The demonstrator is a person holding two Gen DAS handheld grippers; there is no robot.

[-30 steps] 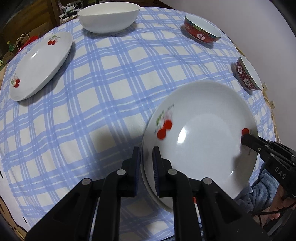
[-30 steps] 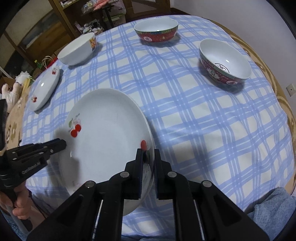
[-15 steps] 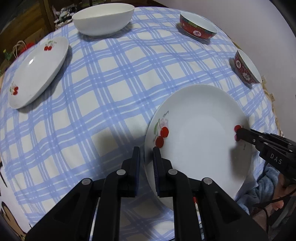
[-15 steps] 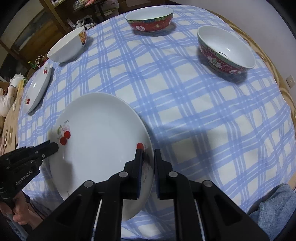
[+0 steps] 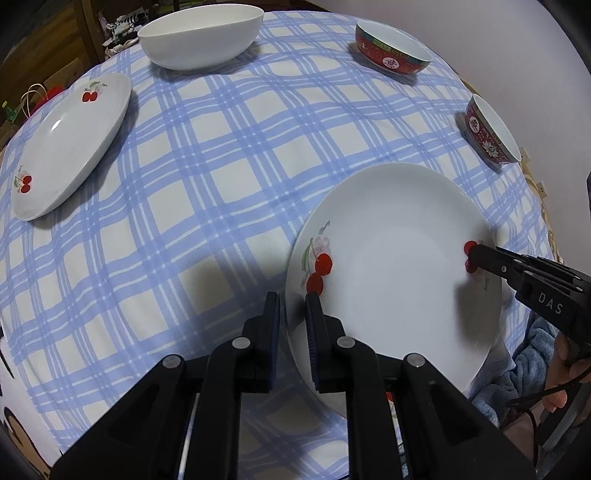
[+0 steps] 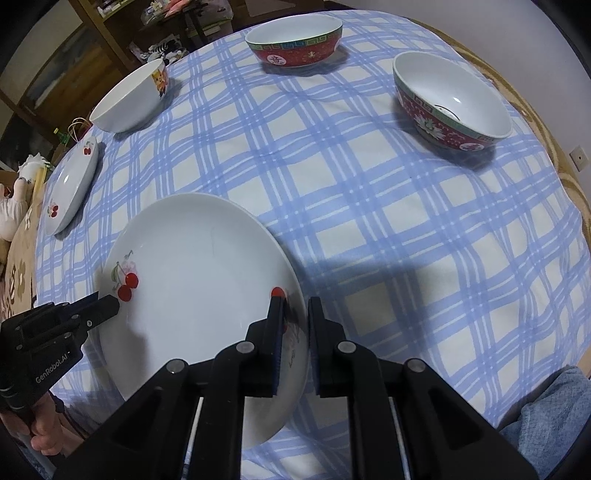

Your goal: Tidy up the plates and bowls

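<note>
A large white cherry plate (image 5: 399,258) is held at the near edge of the table; it also shows in the right wrist view (image 6: 199,280). My left gripper (image 5: 293,314) is shut on its left rim. My right gripper (image 6: 295,317) is shut on its right rim and shows in the left wrist view (image 5: 480,258). A second cherry plate (image 5: 70,144) lies at the far left. A white bowl (image 5: 201,35) stands at the back. One red patterned bowl (image 5: 391,57) stands at the back and another red patterned bowl (image 5: 489,131) stands to the right.
A blue checked cloth (image 5: 221,166) covers the round table. Wooden shelves (image 6: 122,37) stand behind it. A light blue fabric (image 6: 546,417) lies below the near edge. A soft toy (image 6: 13,206) sits off the table to the left.
The held plate has come lower and flatter toward the cloth. Both grippers stay shut on its rims.
</note>
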